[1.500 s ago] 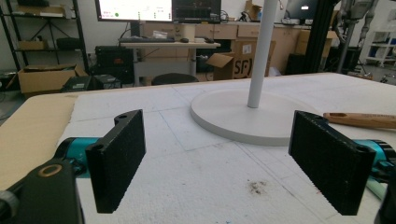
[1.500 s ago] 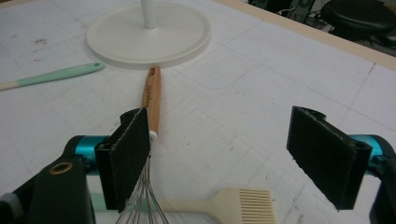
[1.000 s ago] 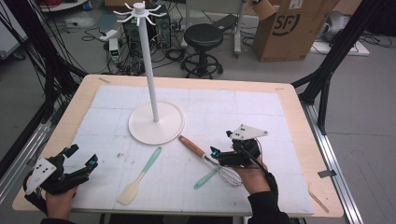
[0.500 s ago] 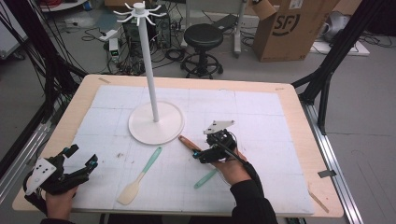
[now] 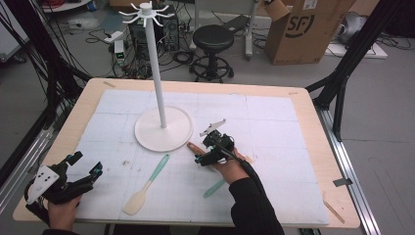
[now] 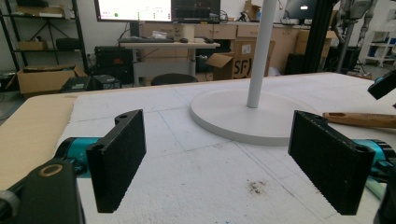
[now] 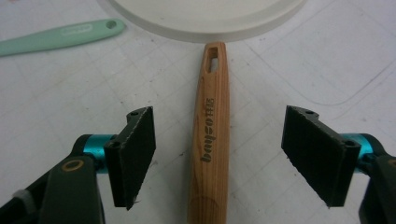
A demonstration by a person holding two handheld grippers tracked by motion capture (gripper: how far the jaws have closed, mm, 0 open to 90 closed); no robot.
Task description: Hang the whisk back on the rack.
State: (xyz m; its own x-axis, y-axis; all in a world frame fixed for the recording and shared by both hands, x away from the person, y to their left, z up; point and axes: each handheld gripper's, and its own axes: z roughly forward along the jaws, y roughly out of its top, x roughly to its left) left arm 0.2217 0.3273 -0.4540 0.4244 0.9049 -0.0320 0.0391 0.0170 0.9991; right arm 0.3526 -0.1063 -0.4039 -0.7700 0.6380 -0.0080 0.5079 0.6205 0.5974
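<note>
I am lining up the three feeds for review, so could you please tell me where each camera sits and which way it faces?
High view: fixed above the person's side, facing forward and down on the table; both hands enter from below, left claw and right claw.
Left gripper view: rides the left claw, low, facing the white stand; its open jaws show.
Right gripper view: rides the right claw, looking down on the wooden handle; its open jaws straddle it.
Shared: all three show the stand base and wooden handle.

Even, bright indoor light, soft shadows.
The high view is slightly soft; the table (image 5: 313, 122) shows no glare; gripper views stay fairly sharp.
</note>
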